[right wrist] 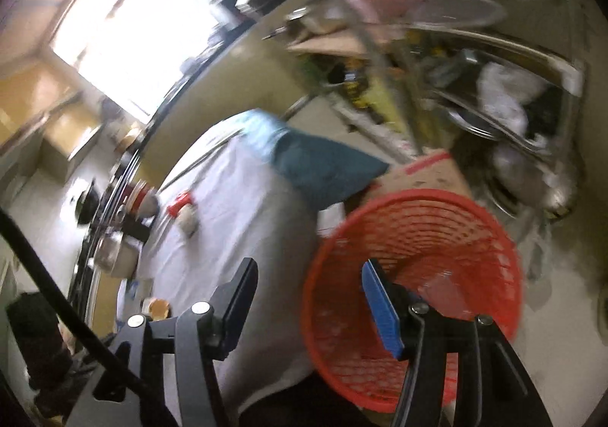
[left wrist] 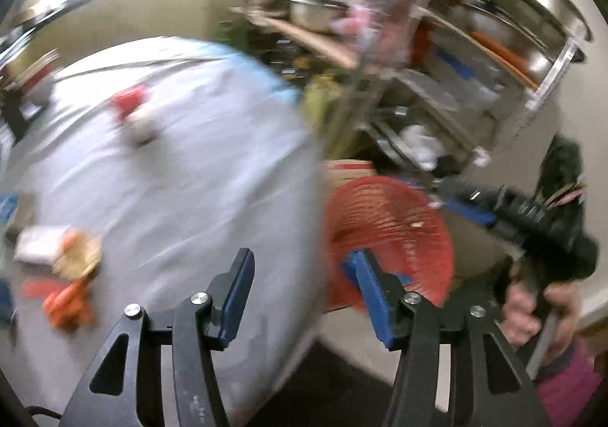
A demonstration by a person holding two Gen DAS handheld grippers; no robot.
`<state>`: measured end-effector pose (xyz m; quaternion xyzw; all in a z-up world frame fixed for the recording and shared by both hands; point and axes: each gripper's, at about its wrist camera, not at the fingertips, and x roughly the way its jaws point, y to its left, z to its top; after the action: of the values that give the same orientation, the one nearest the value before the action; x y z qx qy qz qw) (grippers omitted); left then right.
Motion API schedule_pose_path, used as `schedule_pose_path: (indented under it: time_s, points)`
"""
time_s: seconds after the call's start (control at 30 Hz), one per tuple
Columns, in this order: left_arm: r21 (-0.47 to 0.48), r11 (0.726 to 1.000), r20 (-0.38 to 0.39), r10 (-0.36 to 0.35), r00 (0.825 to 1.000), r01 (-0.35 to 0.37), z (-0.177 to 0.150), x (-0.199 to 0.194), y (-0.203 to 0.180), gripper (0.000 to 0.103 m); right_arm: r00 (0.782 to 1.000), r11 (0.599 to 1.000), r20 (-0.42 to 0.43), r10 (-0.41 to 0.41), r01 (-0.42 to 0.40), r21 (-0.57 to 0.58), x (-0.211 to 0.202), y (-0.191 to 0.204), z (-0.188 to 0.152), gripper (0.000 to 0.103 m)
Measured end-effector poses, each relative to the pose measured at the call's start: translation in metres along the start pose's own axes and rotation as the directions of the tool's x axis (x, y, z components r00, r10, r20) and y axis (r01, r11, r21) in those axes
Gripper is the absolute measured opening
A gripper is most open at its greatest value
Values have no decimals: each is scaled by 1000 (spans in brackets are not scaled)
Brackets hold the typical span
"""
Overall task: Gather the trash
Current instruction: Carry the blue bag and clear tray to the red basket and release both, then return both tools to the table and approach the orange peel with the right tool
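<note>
Both views are smeared with motion blur, so I can only read the larger shapes. My left hand-held gripper (left wrist: 302,298) has its blue pads spread apart with nothing between them; it is released. Its left pad hangs over the tabletop (left wrist: 190,176), which is covered in a pale cloth, and its right pad sits in front of the red mesh basket (left wrist: 391,233) standing just off the tabletop's edge, to the gripper's right.

Out ahead and to the left of that gripper, some trash lies on the cloth: a red-and-white crumpled item (left wrist: 133,111) far forward, and nearer, at the left edge, a pile of orange and tan scraps (left wrist: 74,275) beside a flat white piece (left wrist: 38,244). I cannot make out what any of them are.

Further right in the left wrist view I see the person's hand (left wrist: 539,317) wrapped around the handle of the other tool, with a pink sleeve below it.

My right hand-held gripper (right wrist: 309,298) is also released, pads apart and empty. Its right pad overlaps the basket's (right wrist: 414,237) open mouth, its left pad is over the cloth. Inside the basket I can see a pale clear bit (right wrist: 440,290), too blurred to name. A cardboard box (right wrist: 429,170) stands just beyond the basket, and a cluttered metal rack (right wrist: 475,85) rises behind that.
</note>
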<state>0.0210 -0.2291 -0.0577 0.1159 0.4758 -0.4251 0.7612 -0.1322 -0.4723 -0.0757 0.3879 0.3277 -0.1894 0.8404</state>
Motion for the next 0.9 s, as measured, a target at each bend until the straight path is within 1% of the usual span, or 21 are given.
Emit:
schedule_pose_path:
  time_s: [0.1,0.17,0.2,0.27,0.3,0.33,0.37,0.4,0.43,0.5,0.57,0.63,0.67,0.7,0.73,0.8,0.83,0.9]
  points:
    - [-97,991,20,93,995,-91,-27,-23,48,60,998,997,-41,42,-45,-61,17,36,-2,61]
    - [-193,968,28,171,985,-163,-52,-43,88,61,992,990,-88,86,-94,-102,34,68,-7,61]
    - [-252,946,27,220,975,-206,-67,-56,112,61,989,986,-112,98,-112,-124,41,83,-12,61]
    - [-334,903,18,294,956,-271,-91,-75,146,62,980,975,-158,120,-147,-166,57,111,-22,61]
    - [-382,868,6,346,938,-318,-106,-88,167,62,974,969,-182,132,-166,-185,64,124,-26,61]
    - [-406,846,-3,378,926,-346,-114,-96,179,62,965,959,-216,147,-193,-209,74,143,-35,61]
    - [-437,816,-11,417,909,-379,-125,-107,194,62,954,947,-253,159,-220,-233,83,161,-44,61]
    - [-463,791,-15,444,896,-400,-132,-116,206,62,943,936,-285,169,-245,-253,91,175,-54,61]
    - [-495,761,-19,474,880,-420,-141,-126,219,62,932,925,-314,179,-268,-269,98,188,-62,61]
    - [-543,717,-15,512,859,-437,-153,-143,237,63,910,898,-369,190,-313,-309,112,217,-82,61]
    - [-573,693,-5,531,847,-437,-164,-156,247,64,902,877,-389,190,-334,-346,124,239,-93,61]
    - [-596,679,7,539,842,-429,-169,-163,252,64,898,869,-403,179,-336,-363,135,253,-100,61]
    - [-599,681,14,536,844,-422,-169,-164,253,65,894,868,-412,179,-341,-361,140,257,-103,61]
    - [-596,687,19,530,848,-416,-171,-164,253,65,890,867,-417,186,-348,-357,142,258,-105,61]
    - [-586,699,25,520,854,-409,-171,-163,252,66,888,867,-422,185,-350,-355,145,260,-109,61]
    - [-565,718,26,508,861,-406,-169,-157,247,66,884,865,-435,174,-348,-362,151,263,-114,61]
    - [-561,723,24,502,865,-404,-168,-155,249,66,883,863,-439,164,-344,-370,156,264,-118,61]
    - [-557,733,27,486,874,-391,-167,-152,248,66,891,863,-427,154,-331,-381,158,265,-119,59]
